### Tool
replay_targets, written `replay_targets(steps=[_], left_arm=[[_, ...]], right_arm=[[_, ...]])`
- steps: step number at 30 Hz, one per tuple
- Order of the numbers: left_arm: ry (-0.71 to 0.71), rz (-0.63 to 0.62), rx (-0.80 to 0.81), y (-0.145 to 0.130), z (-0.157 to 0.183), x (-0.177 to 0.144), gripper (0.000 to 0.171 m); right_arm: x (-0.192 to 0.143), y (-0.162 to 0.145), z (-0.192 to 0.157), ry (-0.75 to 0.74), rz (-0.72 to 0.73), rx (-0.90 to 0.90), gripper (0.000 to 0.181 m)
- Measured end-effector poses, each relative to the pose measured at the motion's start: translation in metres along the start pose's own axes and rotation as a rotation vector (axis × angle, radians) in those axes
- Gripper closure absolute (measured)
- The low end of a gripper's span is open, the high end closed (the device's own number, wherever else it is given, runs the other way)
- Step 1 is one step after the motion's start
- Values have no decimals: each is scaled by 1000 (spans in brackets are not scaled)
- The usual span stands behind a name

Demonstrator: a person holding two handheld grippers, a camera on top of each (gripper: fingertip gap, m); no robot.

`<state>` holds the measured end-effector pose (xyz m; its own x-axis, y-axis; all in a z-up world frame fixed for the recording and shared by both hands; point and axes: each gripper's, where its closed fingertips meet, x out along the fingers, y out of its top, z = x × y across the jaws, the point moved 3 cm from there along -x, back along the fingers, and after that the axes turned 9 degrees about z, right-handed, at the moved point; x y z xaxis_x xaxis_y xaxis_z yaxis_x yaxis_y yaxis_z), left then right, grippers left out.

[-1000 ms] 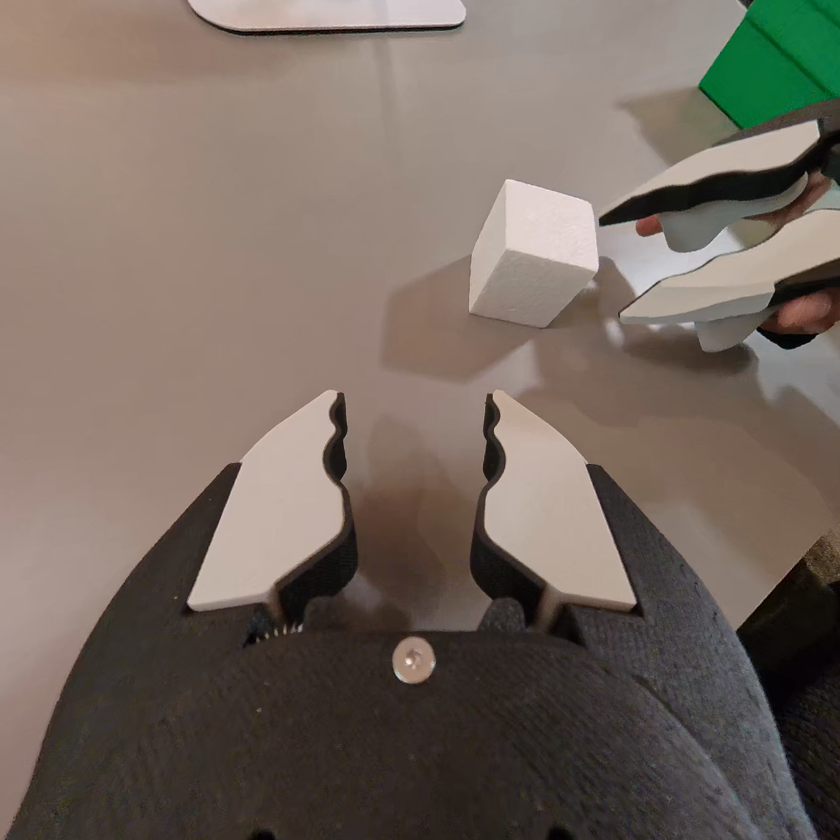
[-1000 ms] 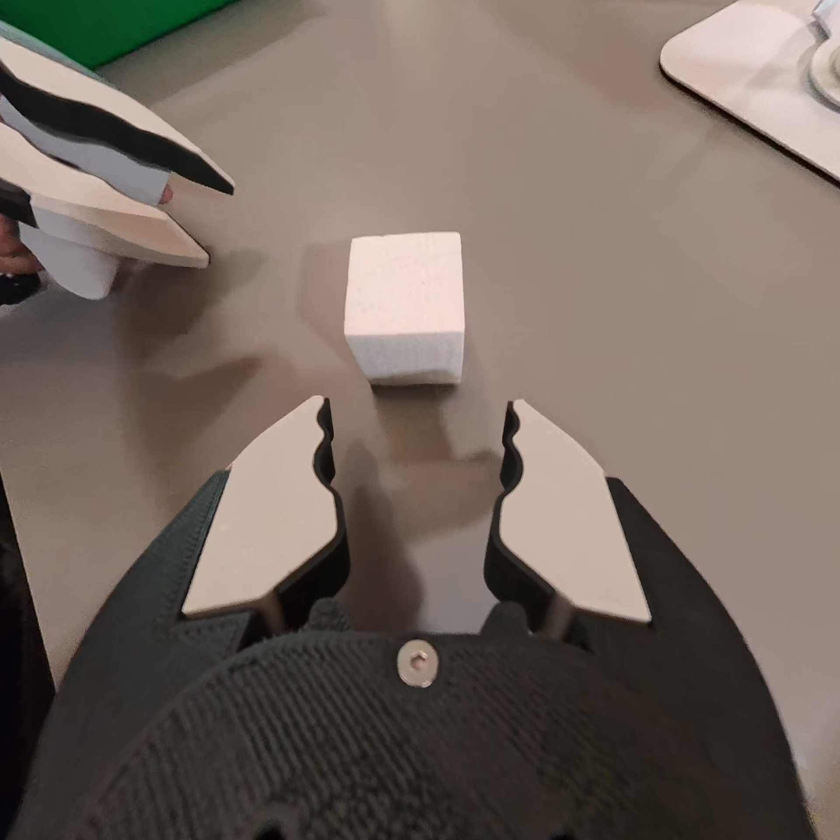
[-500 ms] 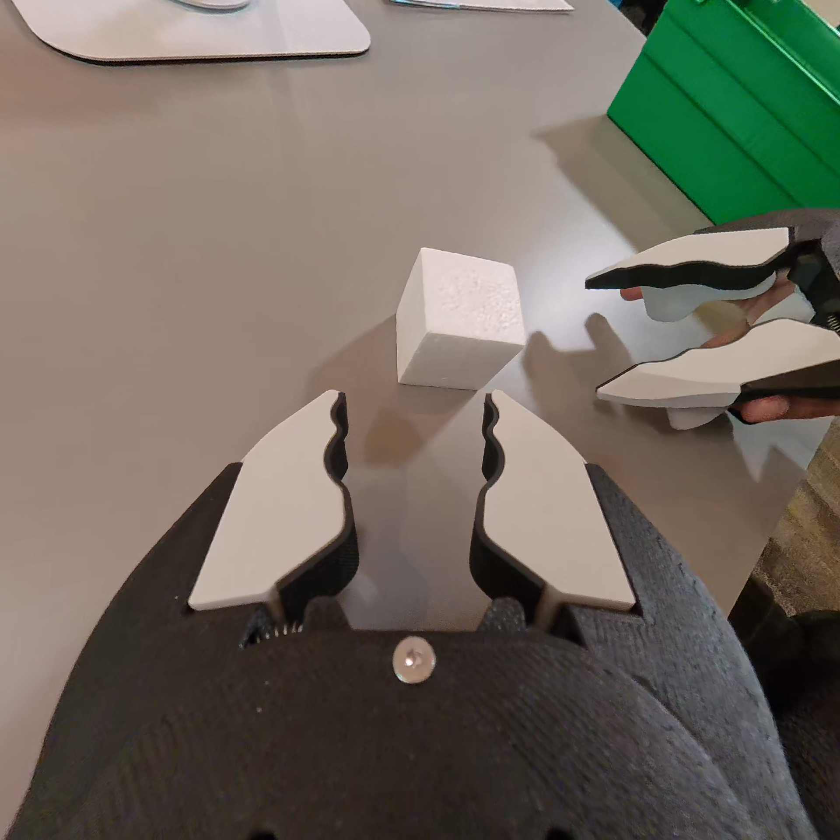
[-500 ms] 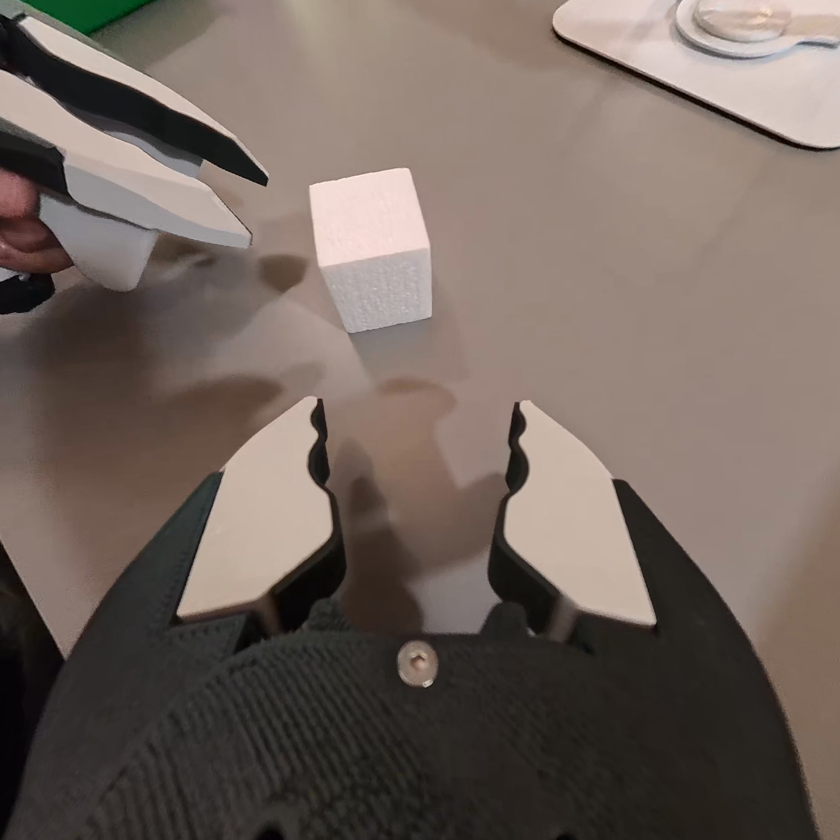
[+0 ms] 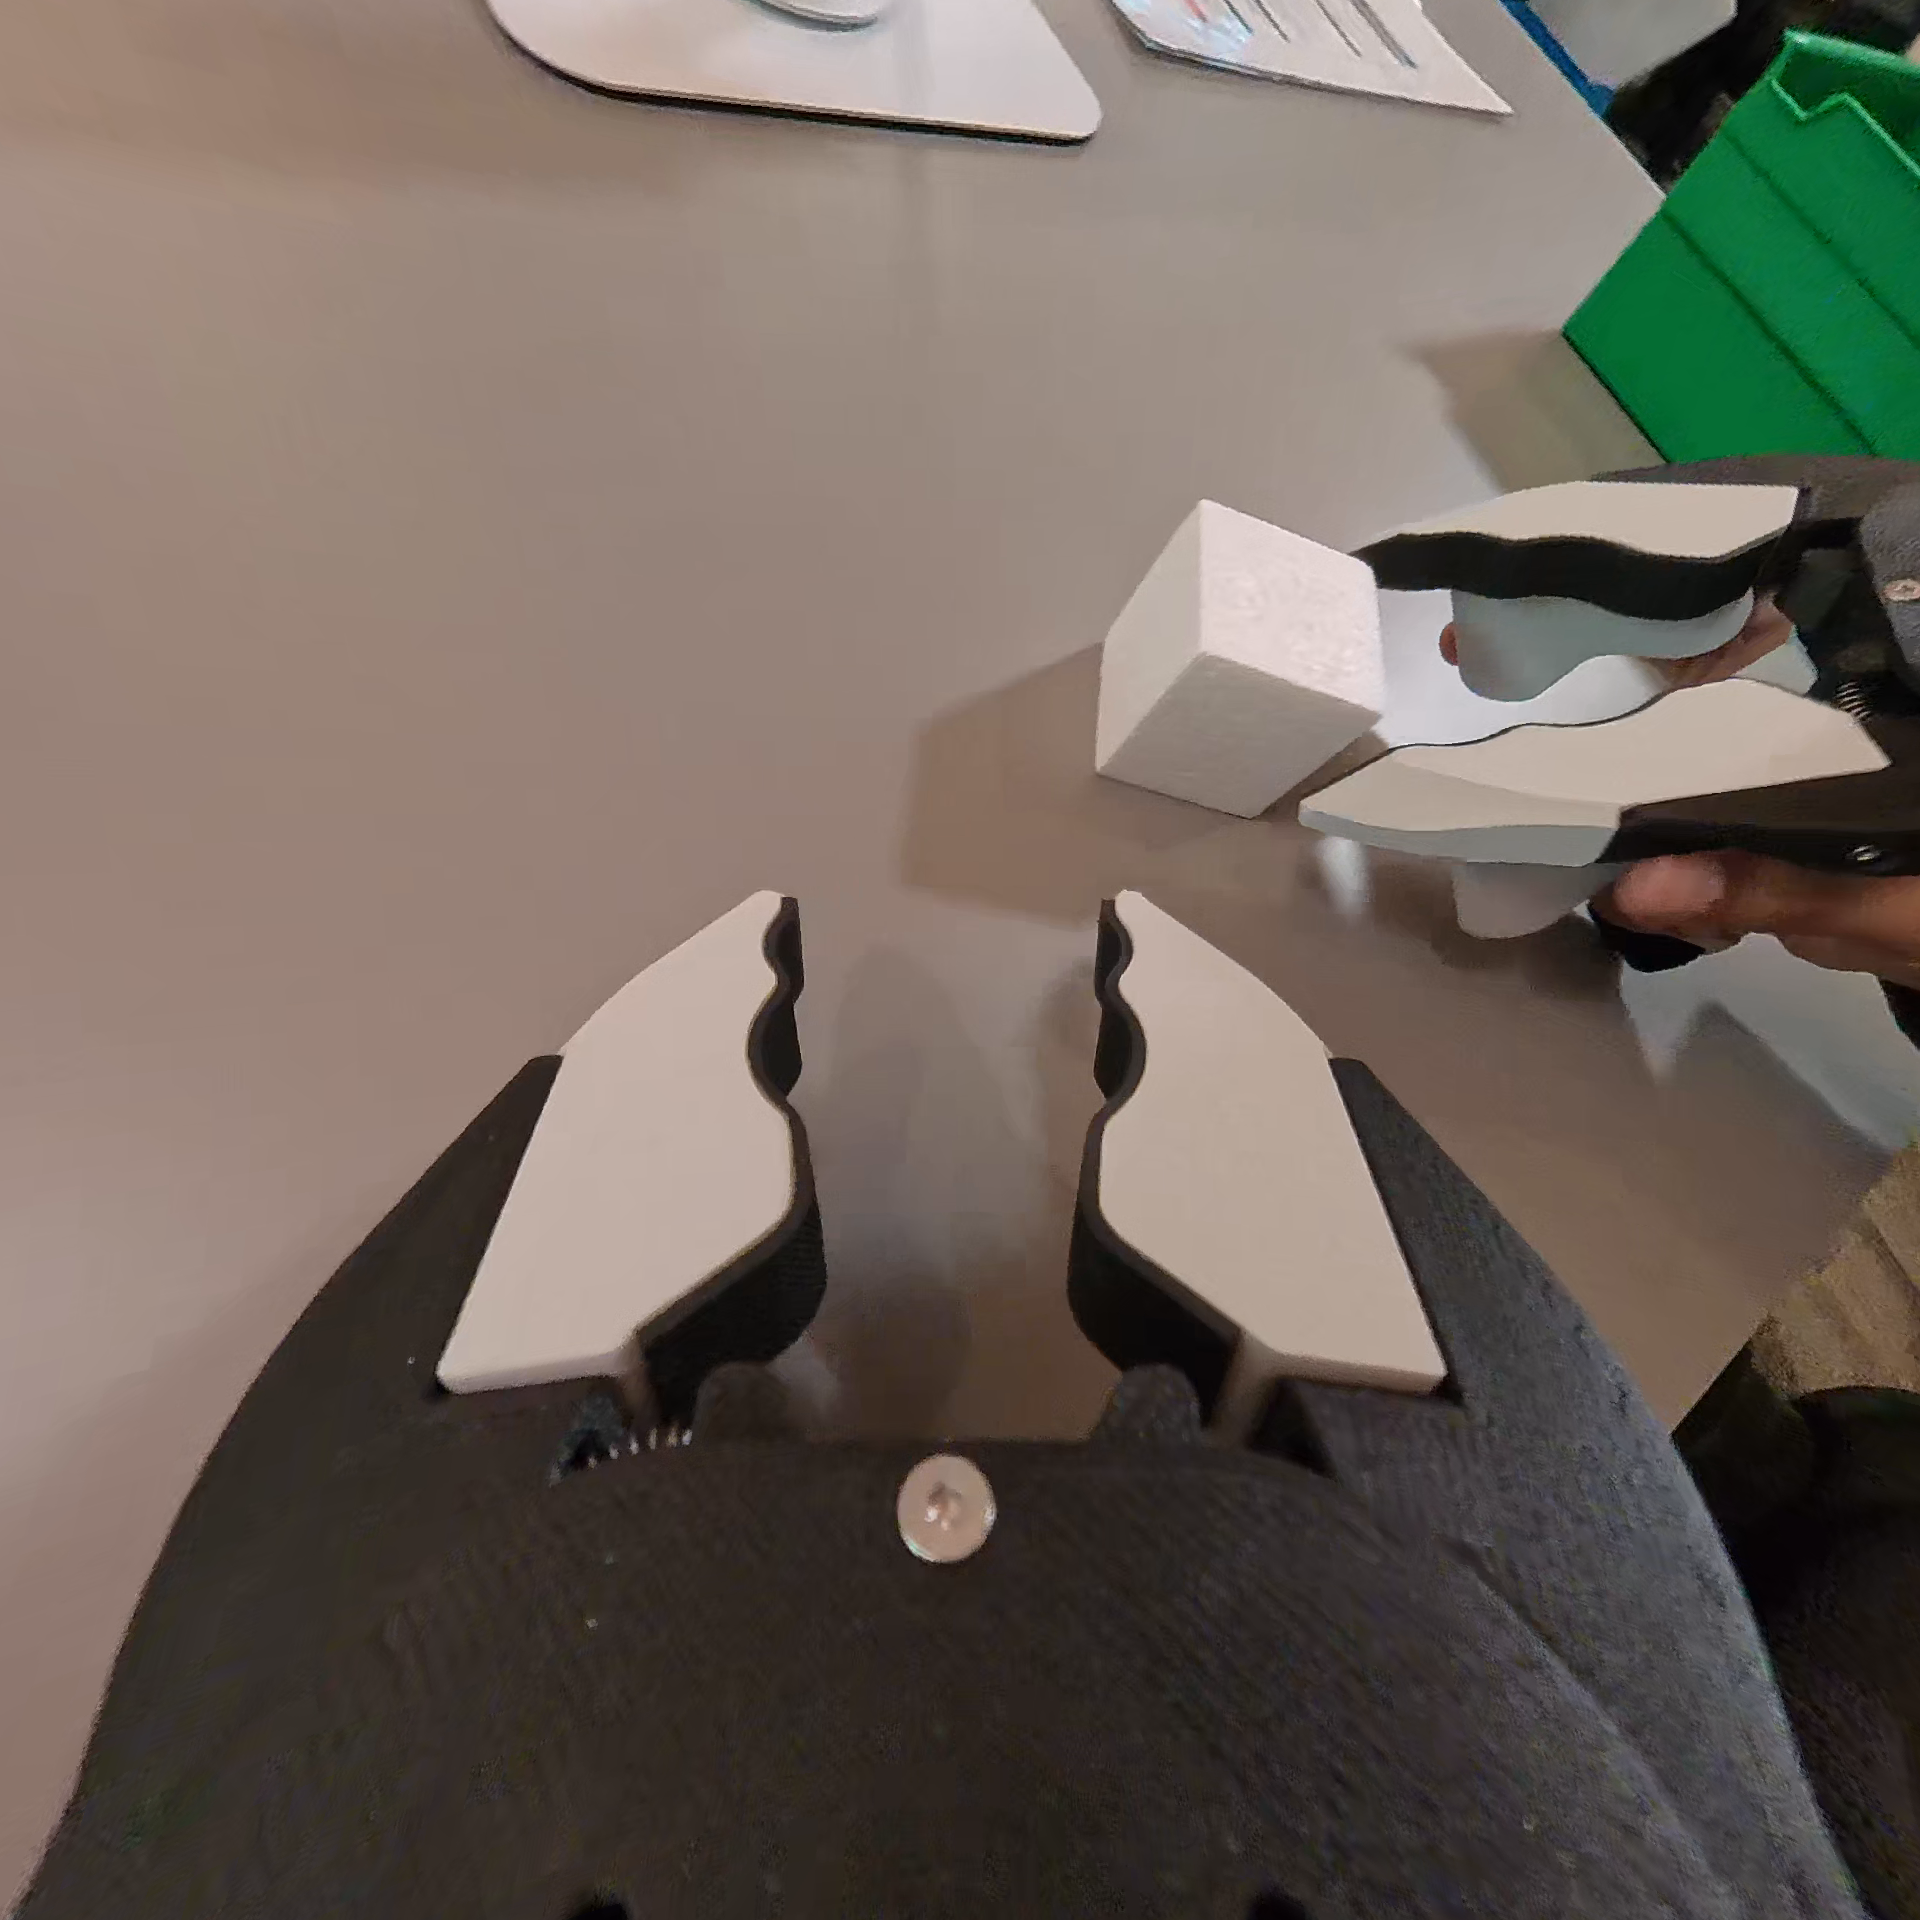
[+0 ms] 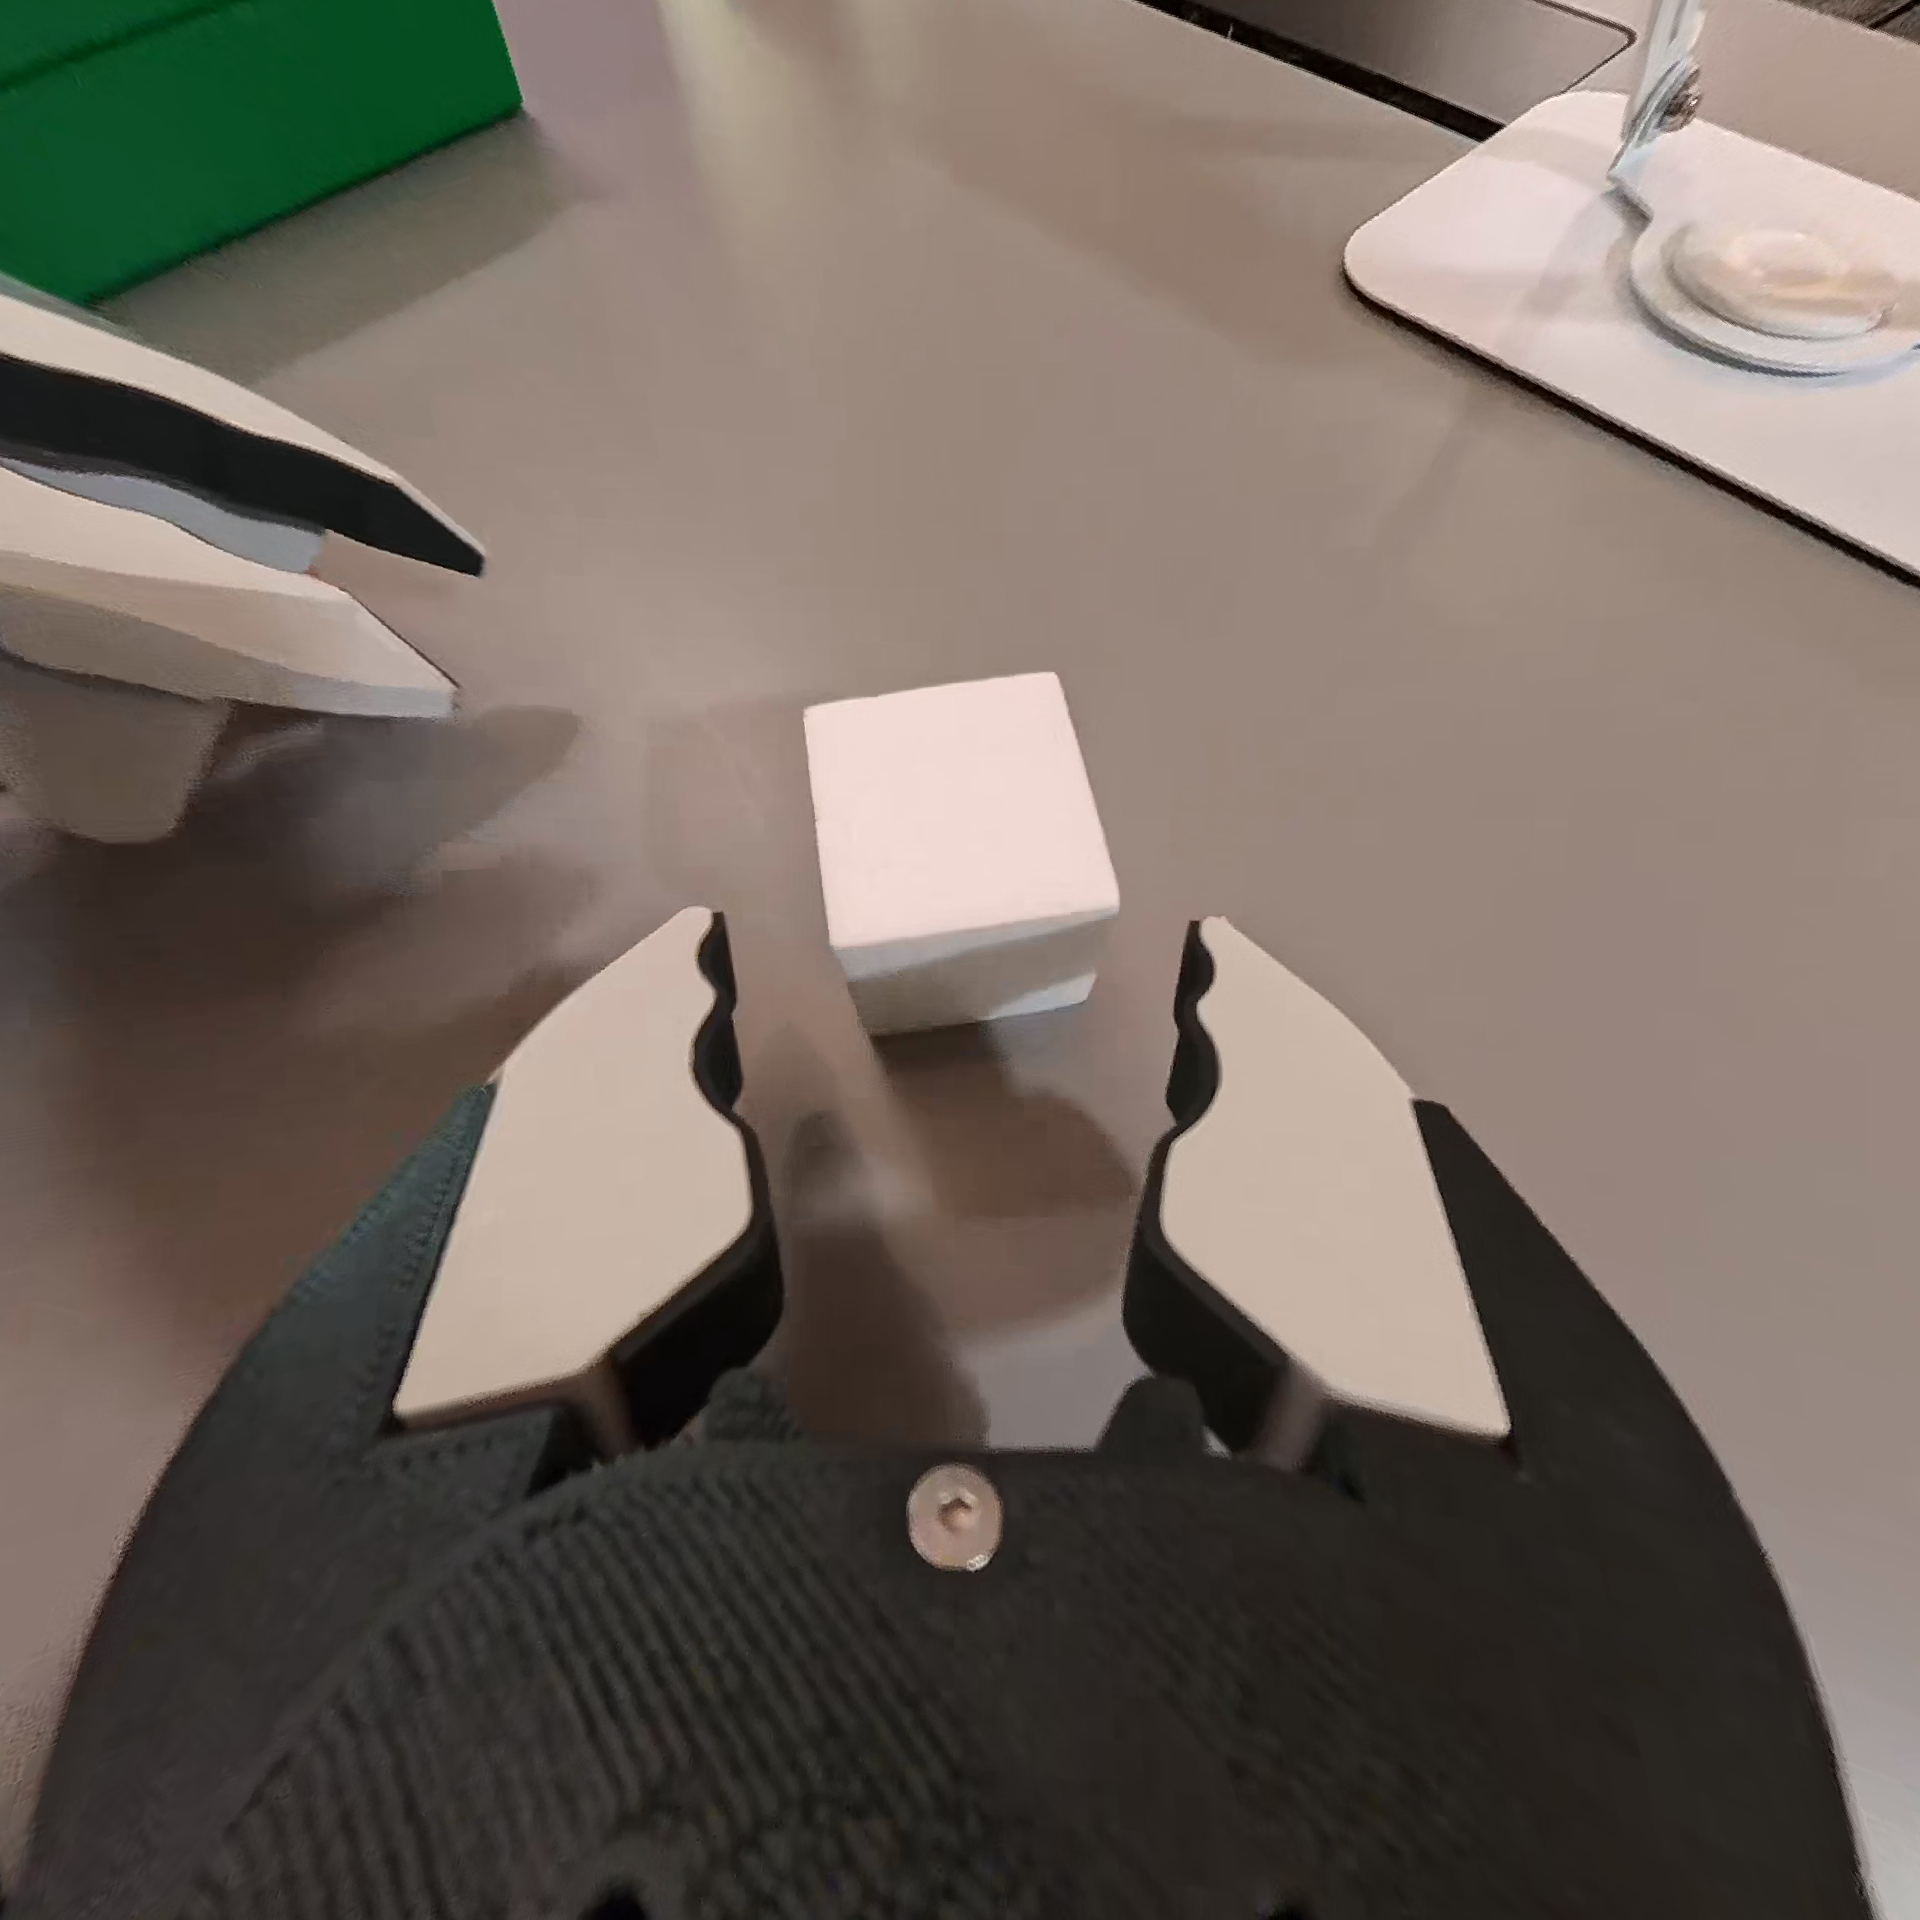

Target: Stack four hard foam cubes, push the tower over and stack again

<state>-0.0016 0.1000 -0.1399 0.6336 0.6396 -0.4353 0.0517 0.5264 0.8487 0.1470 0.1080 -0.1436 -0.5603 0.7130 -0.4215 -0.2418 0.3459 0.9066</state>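
A white foam cube sits on the grey table. My right gripper is open, its fingertips on either side of the cube's near end, not touching it. In the left wrist view the cube lies at the right with the right gripper around its far side. My left gripper is open and empty over bare table, left of and nearer than the cube. It also shows in the right wrist view at the left, apart from the cube.
A green bin stands at the table's right edge, also in the right wrist view. A white rounded stand base with a metal post lies at the back. A printed sheet lies beyond. A hand holds the right gripper.
My right gripper has moved forward so that its open fingers now flank the cube's near end. My left gripper has drawn back and to the left, away from the cube.
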Motion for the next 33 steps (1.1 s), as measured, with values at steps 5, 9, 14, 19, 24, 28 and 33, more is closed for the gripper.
replay_targets(steps=[5,9,14,19,24,28,33], left_arm=[[38,3,-9,-5,-8,-11,116],[58,10,-15,-6,-12,-18,116],[64,15,-27,-6,-15,-20,116],[54,3,-17,-8,-11,-17,116],[55,-10,3,-12,-8,-19,116],[65,1,-10,-12,-11,-24,117],[78,4,-16,-14,-13,-28,117]], right_arm=[[11,3,1,-7,-19,-33,116],[12,3,4,33,-43,-72,124],[0,-1,-3,271,-28,-135,124],[-13,-1,-6,429,8,-144,124],[-11,-5,-5,433,-33,-250,124],[-8,-7,-6,458,-57,-264,124],[-6,-5,-4,484,-64,-279,124]])
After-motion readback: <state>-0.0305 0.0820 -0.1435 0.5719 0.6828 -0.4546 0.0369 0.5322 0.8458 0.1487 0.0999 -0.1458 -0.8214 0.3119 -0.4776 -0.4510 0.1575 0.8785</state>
